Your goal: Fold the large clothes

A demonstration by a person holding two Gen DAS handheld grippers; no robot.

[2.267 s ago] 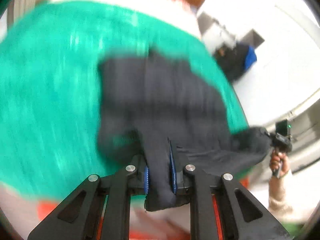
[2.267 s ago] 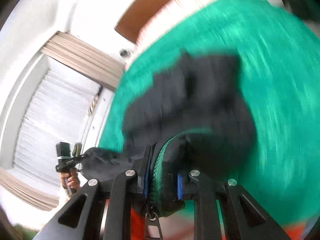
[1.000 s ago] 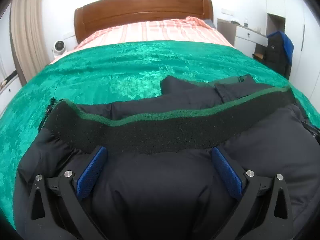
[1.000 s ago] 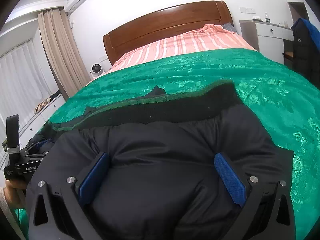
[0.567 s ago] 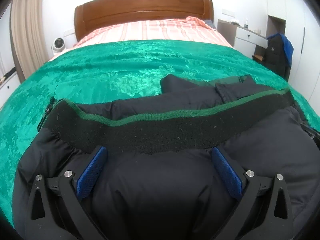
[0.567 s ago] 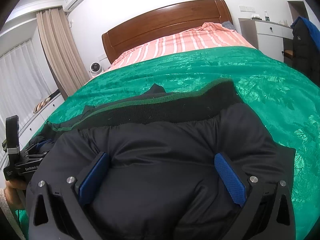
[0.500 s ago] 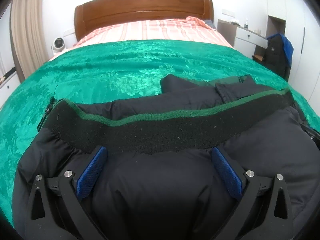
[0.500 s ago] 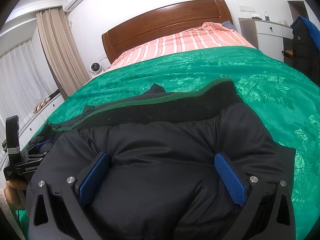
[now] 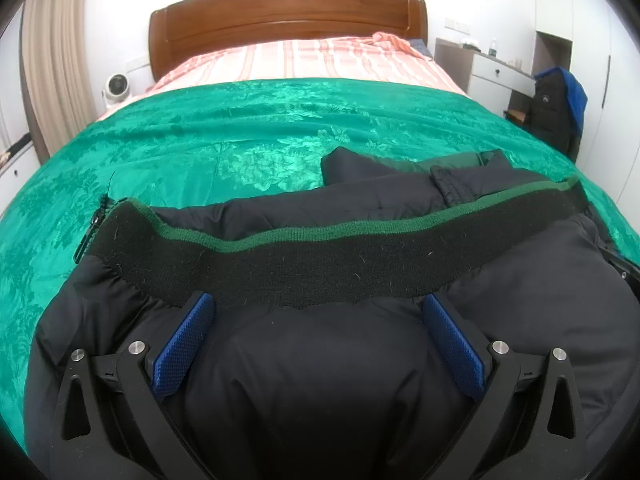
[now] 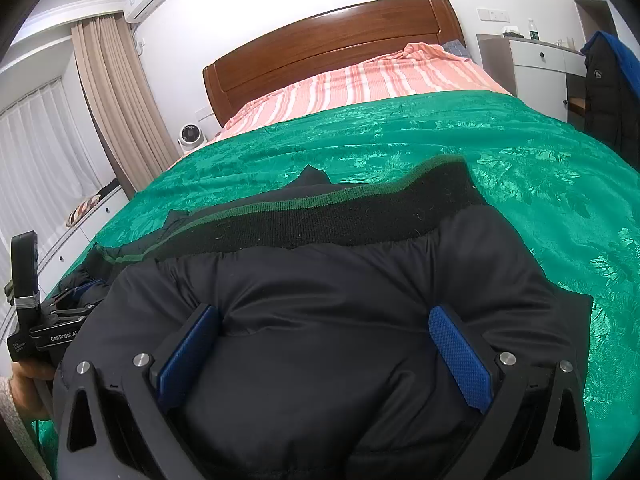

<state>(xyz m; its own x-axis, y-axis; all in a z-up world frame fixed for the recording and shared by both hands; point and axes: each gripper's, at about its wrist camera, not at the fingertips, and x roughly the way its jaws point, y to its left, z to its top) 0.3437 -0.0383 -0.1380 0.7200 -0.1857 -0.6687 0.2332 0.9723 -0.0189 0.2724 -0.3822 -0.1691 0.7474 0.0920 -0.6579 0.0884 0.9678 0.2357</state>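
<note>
Since two seconds ago both tongs have let go of the pinched cloth and now stand spread wide, and over the last second nothing has shifted. In the left wrist view the left gripper (image 9: pixel 318 322) has its blue ridged pads (image 9: pixel 182 350) apart at 7 and 5 o'clock, pressed down on the black jacket (image 9: pixel 320 380) with puffy fabric bulging up between them, gripping nothing. The jacket lies folded on the near end of the green bedspread (image 9: pixel 240 136); its left edge ends at a zipper (image 9: pixel 93 228) at 9 o'clock, with open bedspread beyond it and across the whole span toward 12 o'clock. A ribbed knit hem (image 9: pixel 320 268), black with a thin green stripe, runs across the middle; the shell is smooth and matte, the bedspread shiny with a woven leaf pattern. Farther off are the striped pink sheet (image 9: pixel 304 58) and the wooden headboard (image 9: pixel 280 12). In the right wrist view the right gripper (image 10: pixel 324 334) is likewise spread, pads resting on the jacket (image 10: pixel 320 360). At 9 o'clock the other gripper's black body shows, partly cut off by the jacket's edge. Open bedspread (image 10: pixel 560 220) lies at 3 o'clock. The jacket's near edge is hidden under both tools.
</note>
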